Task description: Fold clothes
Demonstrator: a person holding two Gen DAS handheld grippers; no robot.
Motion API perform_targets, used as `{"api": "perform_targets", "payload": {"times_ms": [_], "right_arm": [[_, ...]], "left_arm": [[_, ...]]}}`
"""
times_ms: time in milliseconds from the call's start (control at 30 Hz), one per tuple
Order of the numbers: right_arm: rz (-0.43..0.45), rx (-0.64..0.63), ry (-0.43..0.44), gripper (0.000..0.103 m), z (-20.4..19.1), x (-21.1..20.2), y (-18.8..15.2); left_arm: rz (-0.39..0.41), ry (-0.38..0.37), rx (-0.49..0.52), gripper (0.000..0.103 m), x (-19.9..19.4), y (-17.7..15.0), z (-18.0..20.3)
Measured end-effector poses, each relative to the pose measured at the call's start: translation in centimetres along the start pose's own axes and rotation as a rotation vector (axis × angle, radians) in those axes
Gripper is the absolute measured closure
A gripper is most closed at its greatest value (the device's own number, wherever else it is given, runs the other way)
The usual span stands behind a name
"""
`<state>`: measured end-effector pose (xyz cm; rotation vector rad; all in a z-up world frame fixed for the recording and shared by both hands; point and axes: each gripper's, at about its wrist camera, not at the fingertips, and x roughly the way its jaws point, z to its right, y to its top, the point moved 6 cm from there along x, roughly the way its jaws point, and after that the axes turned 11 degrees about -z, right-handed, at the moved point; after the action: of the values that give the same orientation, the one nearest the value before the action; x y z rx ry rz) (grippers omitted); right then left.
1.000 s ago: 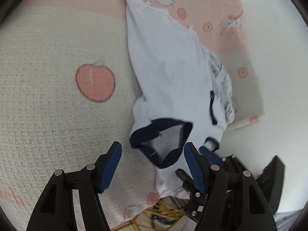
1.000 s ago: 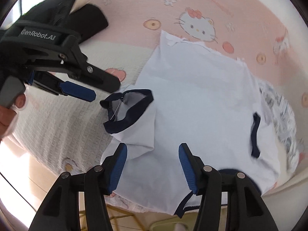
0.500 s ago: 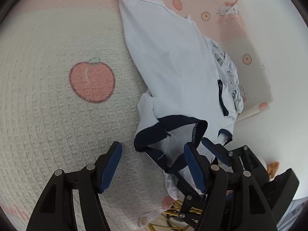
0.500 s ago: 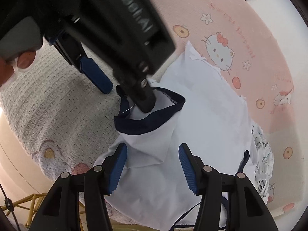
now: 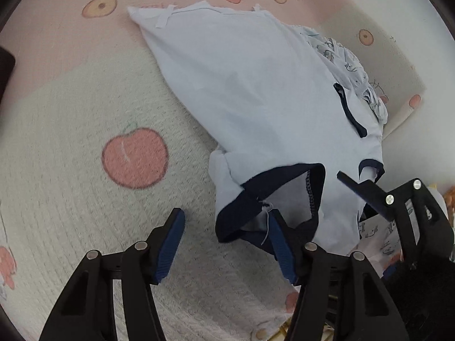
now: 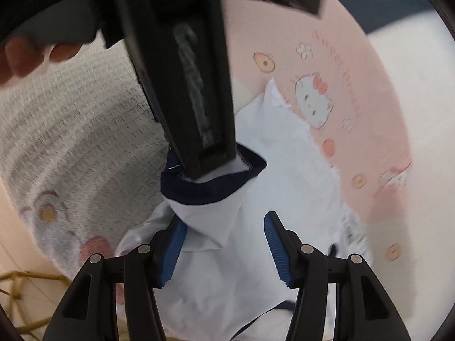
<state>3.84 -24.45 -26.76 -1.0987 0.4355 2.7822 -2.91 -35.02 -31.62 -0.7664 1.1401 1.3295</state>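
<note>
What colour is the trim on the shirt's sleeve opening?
Dark navy trim on the white shirt; clearest in the left wrist view.

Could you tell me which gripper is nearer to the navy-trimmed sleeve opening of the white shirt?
Left. The left gripper has one finger inside the navy sleeve opening, jaws closing. The right gripper hovers just below it, over the sleeve's white cloth.

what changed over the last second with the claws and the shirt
The left claw moved in on the navy sleeve cuff; its jaws are closing, one finger now inside the cuff, nothing pinched yet. The right claw came closer over the white shirt, jaws open. The shirt stays spread on the blanket.
</note>
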Motion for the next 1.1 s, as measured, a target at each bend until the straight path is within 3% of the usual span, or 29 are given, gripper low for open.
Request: {"api": "perform_targets", "payload": {"times_ms": [100, 200, 233, 300, 367, 600, 700, 867, 967, 1100], "right_arm": [[0.019, -0.047, -0.08, 0.048, -0.2, 0.0, 0.2], [0.037, -0.056, -0.092, 0.049, -0.2, -0.2, 0.3], [0.043, -0.052, -0.085, 0.053, -0.1, -0.3, 0.3], [0.032, -0.028, -0.061, 0.088, 0.3, -0.4, 0.3], [0.028, 0.007, -0.041, 0.097, 1.0, -0.4, 0.1], [0.018, 0.2, 0.12, 0.097, 4.7, -0.9, -0.7], [-0.008, 0.3, 0.188, 0.097, 6.5, -0.2, -0.8], [-0.09, 0.429, 0.255, 0.097, 9.1, 2.1, -2.5], [-0.156, 0.457, 0.279, 0.097, 7.9, 2.4, -3.9], [-0.181, 0.543, 0.398, 0.097, 9.1, 4.6, -4.8]], "left_arm": [[-0.001, 0.019, 0.026, 0.064, 0.2, 0.5, 0.4], [-0.006, 0.015, 0.031, 0.08, 0.3, 0.8, 0.8], [-0.006, 0.005, 0.023, 0.08, 0.3, 0.9, 0.9], [-0.004, -0.029, -0.01, 0.087, 0.1, 1.1, 1.1], [-0.001, -0.064, -0.053, 0.09, -0.3, 1.1, 1.1], [0.052, -0.206, -0.199, 0.094, -3.3, 1.3, -1.1], [0.046, -0.219, -0.199, 0.094, -3.8, 2.4, -0.7], [0.013, -0.178, -0.161, 0.094, -3.1, 5.4, 1.4], [-0.013, -0.144, -0.131, 0.094, -2.1, 7.1, 3.3], [-0.021, -0.064, -0.086, 0.094, -1.5, 8.8, 4.1]]}}
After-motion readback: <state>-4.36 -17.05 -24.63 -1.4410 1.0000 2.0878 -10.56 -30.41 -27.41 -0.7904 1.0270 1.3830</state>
